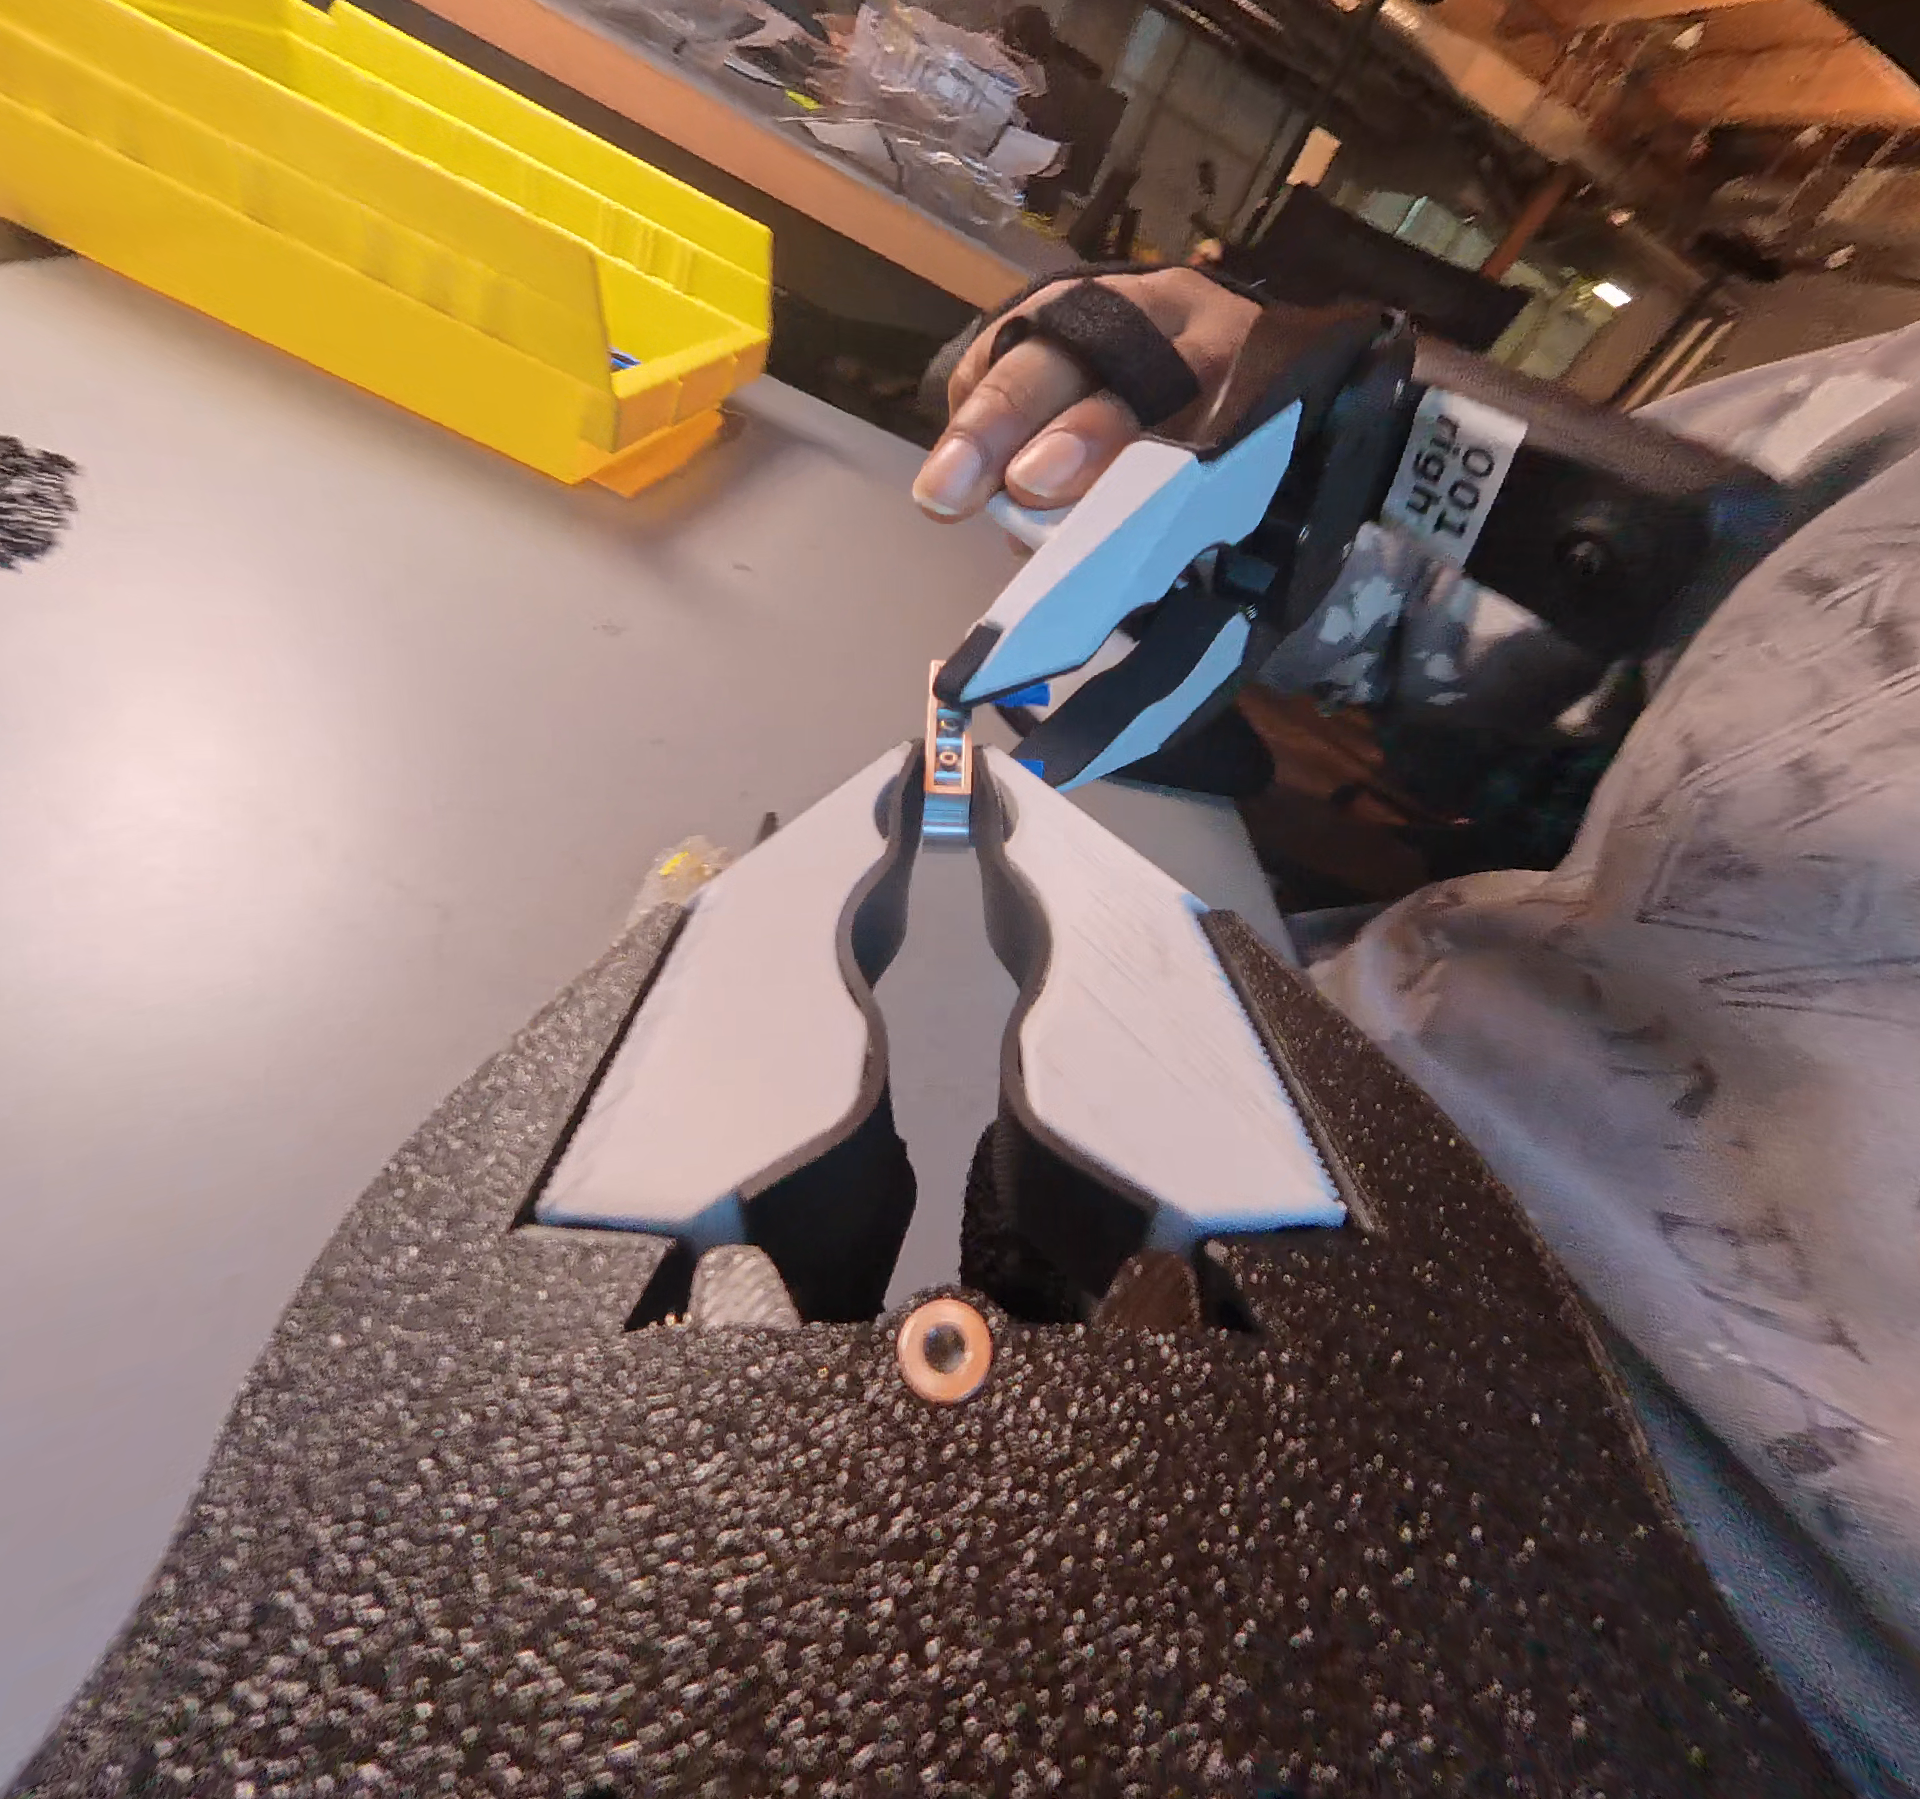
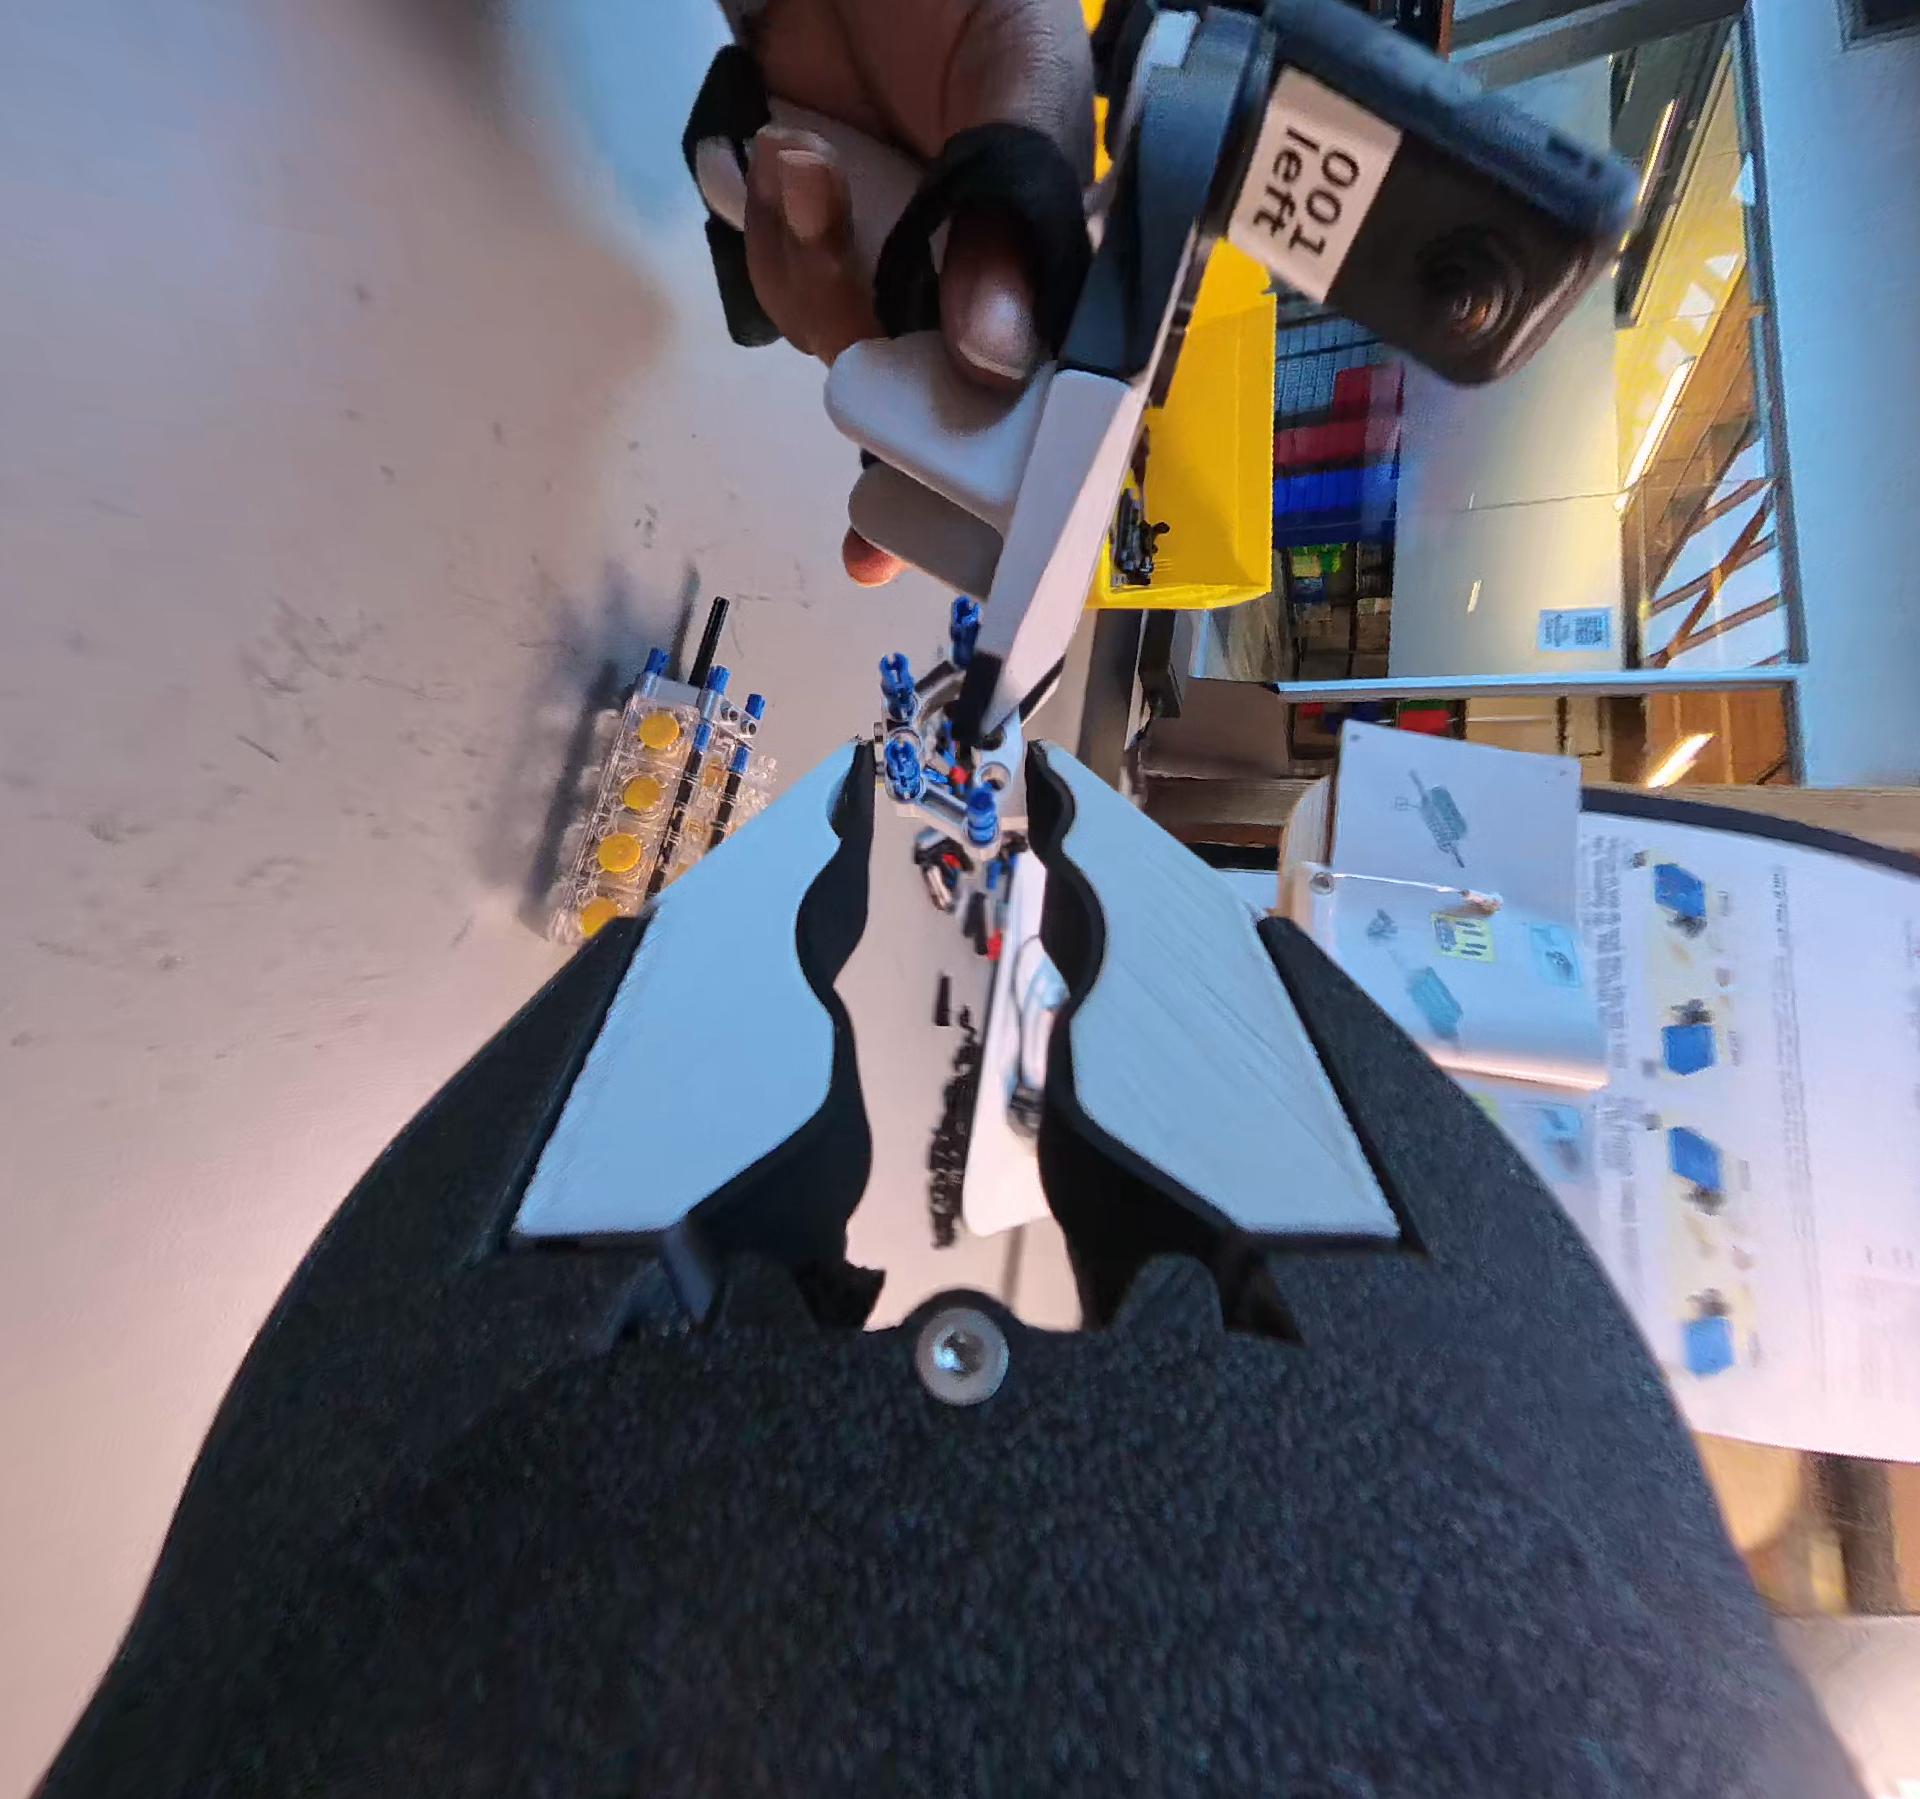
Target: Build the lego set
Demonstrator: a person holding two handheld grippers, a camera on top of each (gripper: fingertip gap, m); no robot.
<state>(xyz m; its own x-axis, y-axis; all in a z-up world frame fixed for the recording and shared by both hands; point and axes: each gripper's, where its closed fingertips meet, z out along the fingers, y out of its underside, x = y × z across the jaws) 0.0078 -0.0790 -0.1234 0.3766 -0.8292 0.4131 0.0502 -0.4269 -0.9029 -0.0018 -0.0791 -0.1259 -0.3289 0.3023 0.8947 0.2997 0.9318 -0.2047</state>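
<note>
Right at the middle of the action is a small grey perforated building-toy beam assembly studded with blue pins [image 2: 940,773], held up off the pale grey tabletop [image 1: 312,762], and the left gripper [image 1: 945,793] has its white fingers nearly closed, pinched on the grey beam end, which shows between their tips. Over in the right wrist view that same left gripper comes down from twelve o'clock, a hand [image 2: 914,139] strapped into its black finger loops. The right gripper [image 2: 945,762] sits with its jaws a modest gap apart, tips flanking the assembly; in the left wrist view one of its black-padded tips is on the top end of the piece, though whether the pair actually clamps it I cannot tell. Out at nine o'clock from the assembly lies a clear block with round yellow studs and black axles [image 2: 665,793] on the table. Toward five o'clock, loose small black pieces [image 2: 951,1126] trail down between the fingers beside printed instruction sheets [image 2: 1714,1074]. At eleven o'clock in the left wrist view, stacked yellow plastic bins [image 1: 416,222] rest on the tabletop.
</note>
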